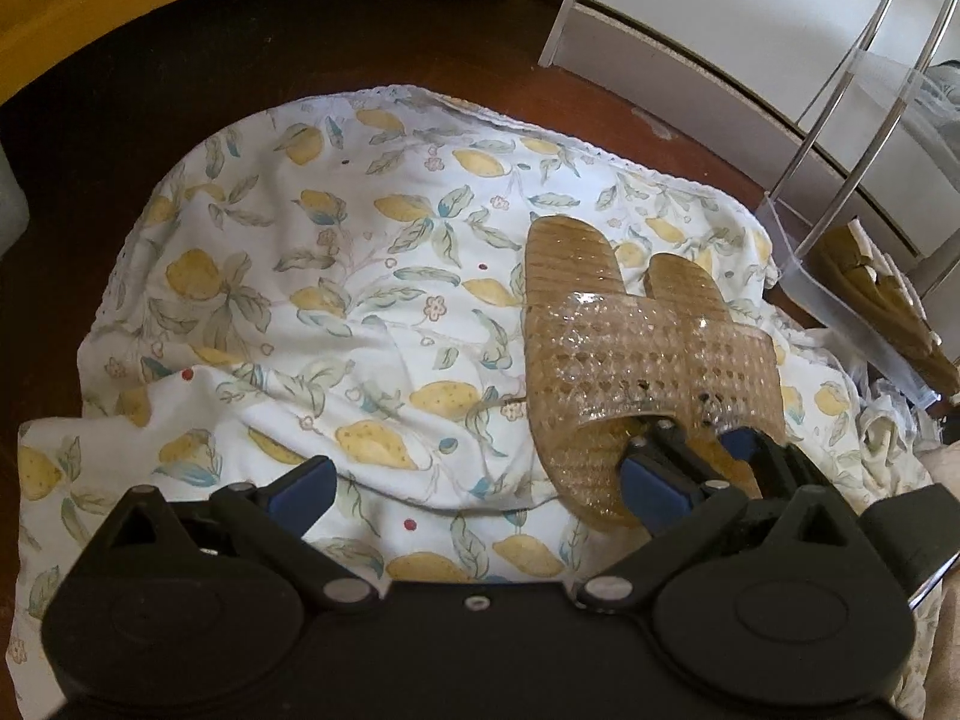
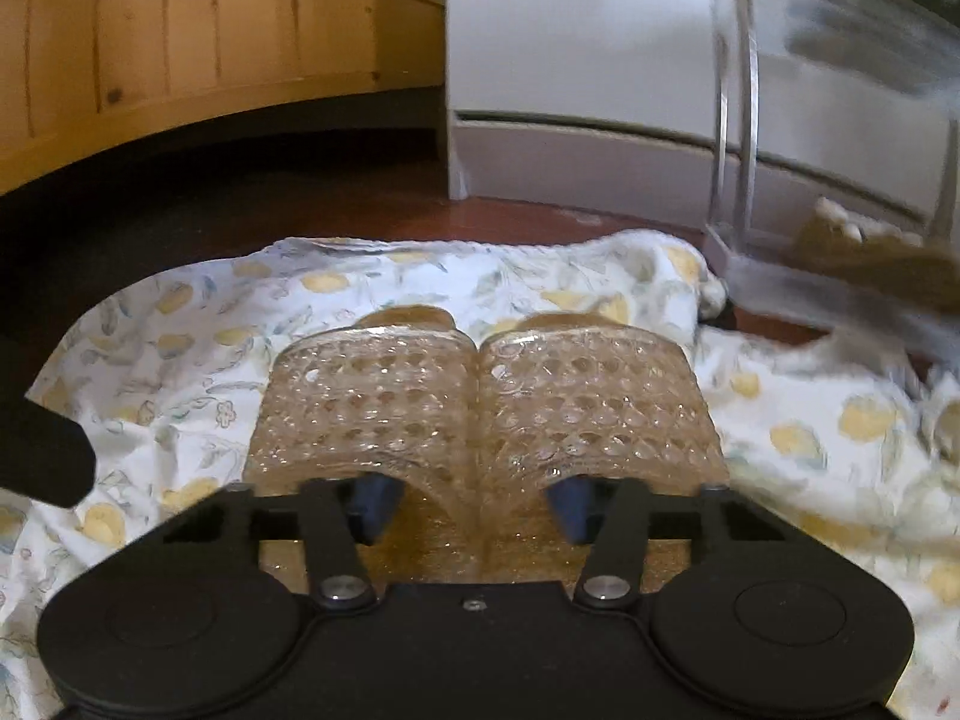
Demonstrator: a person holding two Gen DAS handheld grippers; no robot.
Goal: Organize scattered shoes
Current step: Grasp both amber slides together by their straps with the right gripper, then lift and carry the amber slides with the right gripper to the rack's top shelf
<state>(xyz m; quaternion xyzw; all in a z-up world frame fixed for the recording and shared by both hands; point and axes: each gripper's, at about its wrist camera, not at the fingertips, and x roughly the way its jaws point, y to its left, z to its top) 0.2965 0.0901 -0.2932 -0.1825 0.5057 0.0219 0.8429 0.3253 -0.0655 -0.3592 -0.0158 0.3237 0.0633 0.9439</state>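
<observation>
Pair of clear jelly slides (image 2: pixel 480 420) is seen side by side on the lemon-print cloth (image 1: pixel 300 276), long axes running away from the right gripper (image 2: pixel 474 507). Its jaws are inserted under both straps, apparently pinching them. Left gripper (image 1: pixel 480 489) is held wide apart, empty, beside. Acrylic shoe rack (image 1: pixel 840 276) stands rightward.

Amber slippers (image 2: pixel 480 414), lemon-print cloth (image 1: pixel 312 276)

I see soft daylight, dim under the bed frame (image 2: pixel 180 60); fisheye bends edges; right view smears the clear rack (image 2: pixel 840 120)
</observation>
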